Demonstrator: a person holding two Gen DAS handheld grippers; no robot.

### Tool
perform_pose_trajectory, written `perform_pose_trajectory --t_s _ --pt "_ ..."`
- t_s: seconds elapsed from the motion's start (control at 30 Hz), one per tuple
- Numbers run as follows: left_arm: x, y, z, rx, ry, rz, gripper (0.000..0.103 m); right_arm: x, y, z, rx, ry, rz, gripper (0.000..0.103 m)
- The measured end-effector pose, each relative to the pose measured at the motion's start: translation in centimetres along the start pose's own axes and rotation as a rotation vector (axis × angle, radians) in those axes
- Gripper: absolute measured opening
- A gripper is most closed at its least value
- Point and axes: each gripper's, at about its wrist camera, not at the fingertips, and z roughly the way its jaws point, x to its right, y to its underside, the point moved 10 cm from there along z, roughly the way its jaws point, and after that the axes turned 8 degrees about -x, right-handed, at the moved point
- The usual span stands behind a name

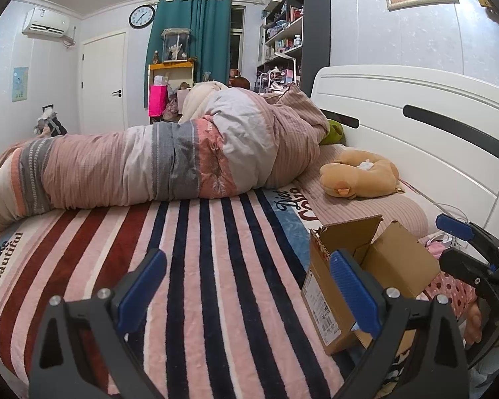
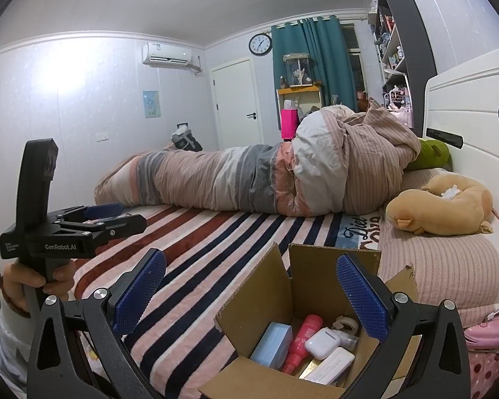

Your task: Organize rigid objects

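**Right wrist view: carton open on bed, both tools empty**

Your right hand-held gripper [image 2: 251,294] hangs with its blue pads spread wide, holding nothing, directly above the open cardboard box [image 2: 256,302]. The box sits on the striped blanket [image 2: 196,266] near the head end of the bed, just beside the pink pillow [image 2: 442,266]. Inside lie a light blue case [image 2: 272,344], a pink bottle [image 2: 301,340], a white earbud case [image 2: 322,342] and a flat white box [image 2: 331,364], packed touching one another.

Your left hand-held gripper [image 1: 248,294] is likewise spread and empty, over the blanket beside the carton's labelled side. A rolled duvet [image 2: 236,179] lies across the bed; a tan plush toy [image 2: 442,209] rests on the pillow.
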Motion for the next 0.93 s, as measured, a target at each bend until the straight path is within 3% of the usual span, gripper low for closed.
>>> perform_pose_trajectory --t_s 0.93 --pt "0.20 -0.11 -0.42 0.003 -0.004 -0.010 0.098 -0.50 0.06 -0.03 0.002 0.002 0.001 0.103"
